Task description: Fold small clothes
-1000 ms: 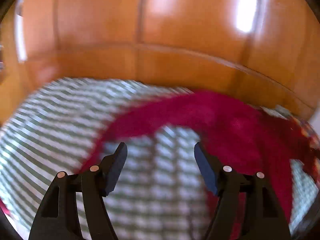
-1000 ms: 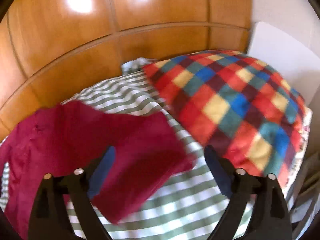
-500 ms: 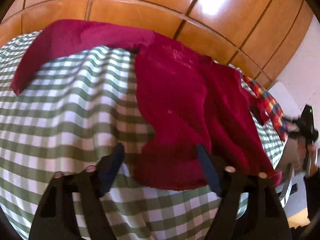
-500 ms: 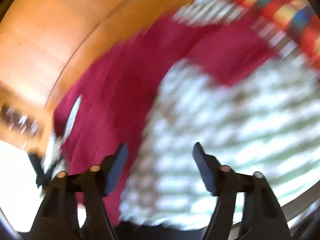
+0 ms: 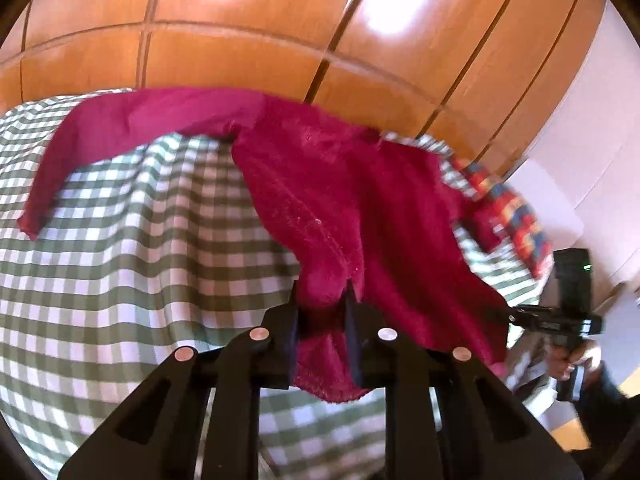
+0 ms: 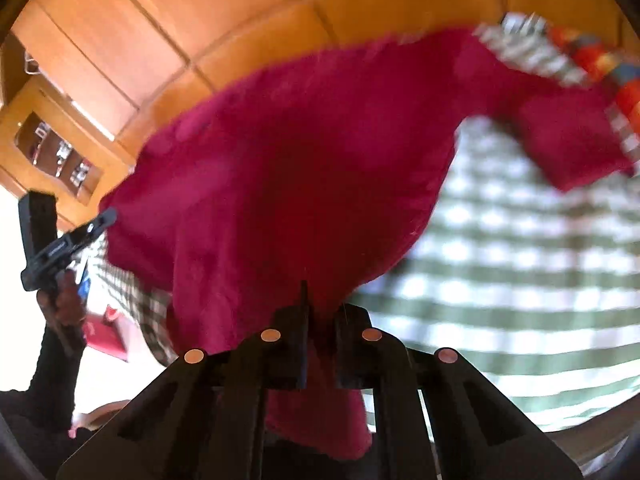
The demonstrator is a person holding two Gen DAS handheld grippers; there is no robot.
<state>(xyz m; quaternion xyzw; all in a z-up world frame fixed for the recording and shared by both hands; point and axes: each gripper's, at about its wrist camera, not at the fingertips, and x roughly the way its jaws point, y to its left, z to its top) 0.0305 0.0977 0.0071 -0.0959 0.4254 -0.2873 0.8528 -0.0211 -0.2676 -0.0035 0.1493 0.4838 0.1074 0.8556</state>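
Note:
A crimson fleece garment [image 5: 344, 200] lies spread on a green-and-white checked bedcover [image 5: 120, 264], one long sleeve [image 5: 120, 128] reaching left. My left gripper [image 5: 322, 308] is shut on the garment's near hem corner. In the right wrist view the same garment [image 6: 288, 168] fills the middle, and my right gripper [image 6: 320, 312] is shut on its other hem corner. The right gripper also shows at the far right of the left wrist view [image 5: 568, 312], and the left gripper shows at the left of the right wrist view [image 6: 48, 240].
A wooden panelled headboard [image 5: 280, 32] runs behind the bed. A multicoloured checked pillow [image 5: 516, 216] lies at the right end of the bed, also in the right wrist view [image 6: 600, 56]. A wooden shelf unit [image 6: 60, 148] stands at the left.
Both grippers were open a second ago; each has come in to the garment's hem and shut on a corner of it.

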